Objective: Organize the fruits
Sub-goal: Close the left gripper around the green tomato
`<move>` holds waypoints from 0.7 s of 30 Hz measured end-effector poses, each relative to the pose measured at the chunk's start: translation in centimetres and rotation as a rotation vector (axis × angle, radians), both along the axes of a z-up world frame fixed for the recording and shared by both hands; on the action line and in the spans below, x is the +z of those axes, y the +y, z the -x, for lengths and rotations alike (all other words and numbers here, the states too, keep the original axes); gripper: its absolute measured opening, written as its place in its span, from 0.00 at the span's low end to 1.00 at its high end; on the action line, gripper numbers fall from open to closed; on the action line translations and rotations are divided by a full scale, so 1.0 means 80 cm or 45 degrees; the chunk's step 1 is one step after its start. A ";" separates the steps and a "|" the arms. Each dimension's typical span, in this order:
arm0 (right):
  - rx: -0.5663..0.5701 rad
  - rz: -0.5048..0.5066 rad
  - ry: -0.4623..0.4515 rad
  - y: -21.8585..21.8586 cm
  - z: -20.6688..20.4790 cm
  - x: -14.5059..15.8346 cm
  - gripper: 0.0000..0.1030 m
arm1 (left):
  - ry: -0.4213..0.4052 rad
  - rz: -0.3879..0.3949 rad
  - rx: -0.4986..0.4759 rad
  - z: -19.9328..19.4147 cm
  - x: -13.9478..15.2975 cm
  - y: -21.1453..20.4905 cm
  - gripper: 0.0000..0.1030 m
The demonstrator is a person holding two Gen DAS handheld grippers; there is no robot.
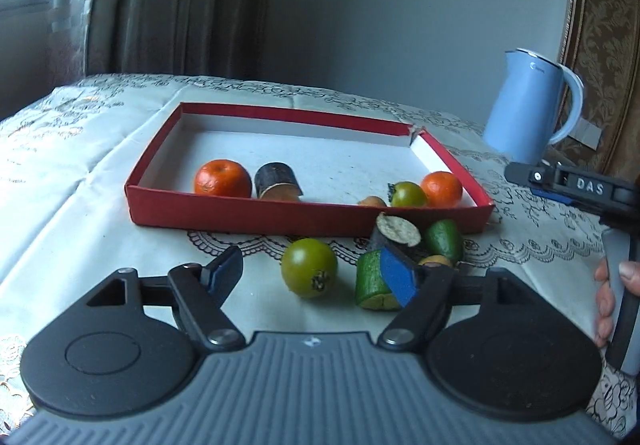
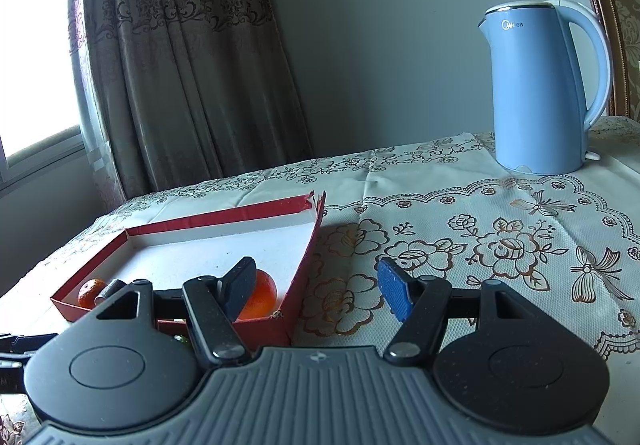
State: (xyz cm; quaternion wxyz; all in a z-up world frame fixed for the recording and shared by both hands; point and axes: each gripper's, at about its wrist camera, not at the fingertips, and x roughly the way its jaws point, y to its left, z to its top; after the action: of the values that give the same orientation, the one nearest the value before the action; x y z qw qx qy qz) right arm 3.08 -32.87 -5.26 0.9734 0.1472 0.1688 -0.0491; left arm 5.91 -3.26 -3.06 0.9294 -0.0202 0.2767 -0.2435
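Observation:
A red box (image 1: 256,213) holds two oranges (image 1: 222,178), a dark cut piece (image 1: 276,181) and a green round fruit (image 1: 408,195). In front of it on the cloth lie another green round fruit (image 1: 309,273), a green cut piece (image 1: 370,281), a dark piece with a pale cut face (image 1: 398,233) and a green oval fruit (image 1: 444,241). My left gripper (image 1: 312,275) is open, its fingers standing either side of the loose green round fruit without touching it. My right gripper (image 2: 318,291) is open and empty beside the box's near right corner (image 2: 286,325).
A blue kettle (image 2: 544,93) stands at the back right of the table. A hand (image 1: 608,297) holds the right gripper's body (image 1: 576,187) at the right edge. Curtains (image 2: 180,65) hang behind the table. Flowered cloth (image 2: 500,245) stretches right of the box.

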 end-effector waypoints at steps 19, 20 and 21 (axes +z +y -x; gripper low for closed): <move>0.005 0.000 0.014 -0.001 -0.002 -0.001 0.65 | 0.047 -0.012 0.055 -0.016 -0.003 0.005 0.70; 0.005 -0.002 0.014 0.000 -0.002 -0.001 0.65 | 0.060 -0.022 0.055 -0.018 -0.004 0.002 0.70; 0.005 -0.002 0.015 0.000 -0.002 -0.001 0.65 | 0.075 -0.027 0.060 -0.021 -0.004 0.002 0.70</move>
State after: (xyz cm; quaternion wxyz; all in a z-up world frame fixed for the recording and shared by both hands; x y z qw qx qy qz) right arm 3.26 -32.88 -5.34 0.9723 0.1474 0.1747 -0.0481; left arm 7.56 -3.13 -3.41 0.9265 -0.0238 0.3059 -0.2178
